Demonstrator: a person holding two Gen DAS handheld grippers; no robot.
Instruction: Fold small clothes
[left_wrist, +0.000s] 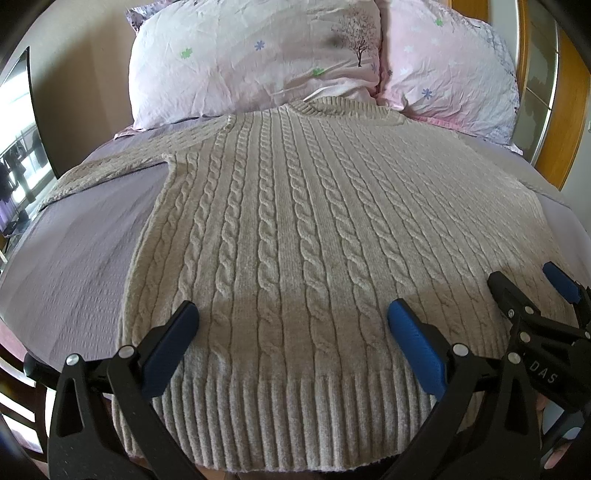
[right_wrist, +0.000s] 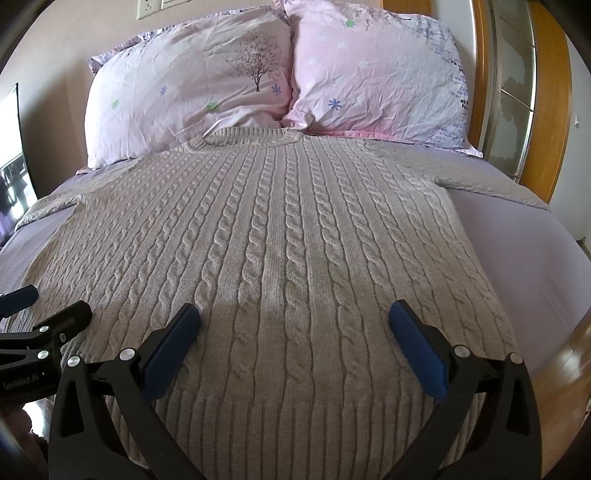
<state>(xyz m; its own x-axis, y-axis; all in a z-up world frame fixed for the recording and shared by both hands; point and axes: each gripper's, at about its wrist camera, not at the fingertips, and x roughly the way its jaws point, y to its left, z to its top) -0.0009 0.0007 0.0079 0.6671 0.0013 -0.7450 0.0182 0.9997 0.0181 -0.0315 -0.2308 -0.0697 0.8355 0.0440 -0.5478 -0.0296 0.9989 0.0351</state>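
Ribbed hem of one grey cable-knit sweater (left_wrist: 288, 229) lies nearest both cameras, at the foot end of the bed (left_wrist: 74, 266). One garment is present. It is spread flat, front up, on the lilac sheet, with its collar (right_wrist: 255, 136) touching the lower edges of the pillows and one sleeve extended to each side.

Left gripper (left_wrist: 291, 325): jaws wide, holding nothing. Both blue pads hover over the lower body of the sweater, just above the hem band. Whether the pads touch the knit cannot be told.

Right gripper (right_wrist: 293, 325): jaws wide, holding nothing, positioned over the same hem region further toward the right side seam. In the left wrist view this gripper appears at the right edge; in the right wrist view the left gripper appears at the left edge. The two tools are side by side, near each other.

Surroundings, counted:
- Two pillows, side by side and touching at the head of the bed: a pale tree-print pillow (right_wrist: 184, 92) and a pink flower-print pillow (right_wrist: 376, 81).
- One wooden frame (right_wrist: 554, 92) with mirror-like panels, right of the bed.
- One wall socket plate (right_wrist: 149, 8) above the pillows.
- One dark-framed window (left_wrist: 18, 147) at the left.

Nothing lies on top of the sweater.
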